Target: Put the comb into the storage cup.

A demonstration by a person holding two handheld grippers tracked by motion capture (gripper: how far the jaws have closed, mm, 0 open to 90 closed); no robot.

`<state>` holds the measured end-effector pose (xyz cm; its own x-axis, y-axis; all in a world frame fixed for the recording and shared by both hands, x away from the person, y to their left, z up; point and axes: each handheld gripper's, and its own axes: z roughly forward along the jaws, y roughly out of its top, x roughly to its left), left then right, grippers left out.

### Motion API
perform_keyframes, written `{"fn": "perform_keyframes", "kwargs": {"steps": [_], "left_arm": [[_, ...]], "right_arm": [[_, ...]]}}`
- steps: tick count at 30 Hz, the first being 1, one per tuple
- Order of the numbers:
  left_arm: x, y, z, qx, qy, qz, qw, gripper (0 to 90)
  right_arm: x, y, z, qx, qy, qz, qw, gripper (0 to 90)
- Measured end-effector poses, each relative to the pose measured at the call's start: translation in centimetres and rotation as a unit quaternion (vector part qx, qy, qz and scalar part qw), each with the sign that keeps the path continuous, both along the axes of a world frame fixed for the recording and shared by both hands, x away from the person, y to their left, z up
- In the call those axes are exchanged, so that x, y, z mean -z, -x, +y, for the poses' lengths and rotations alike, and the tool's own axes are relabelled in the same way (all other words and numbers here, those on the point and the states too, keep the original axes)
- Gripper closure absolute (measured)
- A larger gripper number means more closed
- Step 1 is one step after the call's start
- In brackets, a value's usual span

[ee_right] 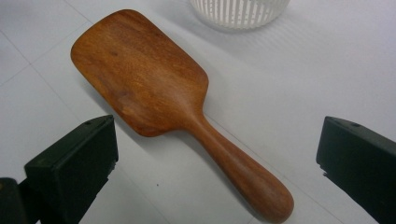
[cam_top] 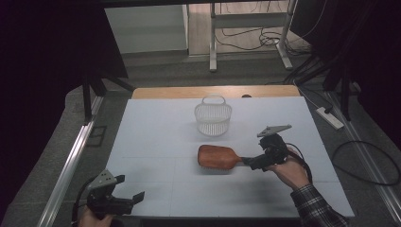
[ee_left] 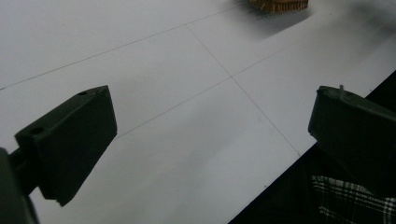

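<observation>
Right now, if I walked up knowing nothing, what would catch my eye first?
Probably the reddish wooden hairbrush, lying back-up in the middle of the white table, with the right hand-held gripper open around its handle. Behind it stands a small white basket. The left hand-held gripper hovers open at the table's near left corner.

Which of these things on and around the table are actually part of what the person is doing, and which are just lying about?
In use:
- wooden hairbrush, lying bristles down, its handle between the open right claw
- white basket, standing just beyond the brush; probably part of the job

Lying about:
- left claw, open over bare table
- power strip and cables on the floor
</observation>
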<state>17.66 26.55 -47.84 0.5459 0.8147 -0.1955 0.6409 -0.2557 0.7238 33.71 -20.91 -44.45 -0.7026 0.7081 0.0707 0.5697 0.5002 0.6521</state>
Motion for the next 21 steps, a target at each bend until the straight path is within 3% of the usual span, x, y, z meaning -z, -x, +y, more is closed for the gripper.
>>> {"fn": "perform_keyframes", "kwargs": {"steps": [7,21], "left_arm": [[0.0,0.0,0.0,0.001,-0.001,0.000,1.0000,1.1],[0.0,0.0,0.0,0.002,0.001,0.000,1.0000,1.1]], "right_arm": [[0.1,-0.7,0.5,0.002,0.005,0.007,1.0000,0.0],[0.5,-2.6,1.8,0.010,0.040,0.013,0.9990,0.0]]}}
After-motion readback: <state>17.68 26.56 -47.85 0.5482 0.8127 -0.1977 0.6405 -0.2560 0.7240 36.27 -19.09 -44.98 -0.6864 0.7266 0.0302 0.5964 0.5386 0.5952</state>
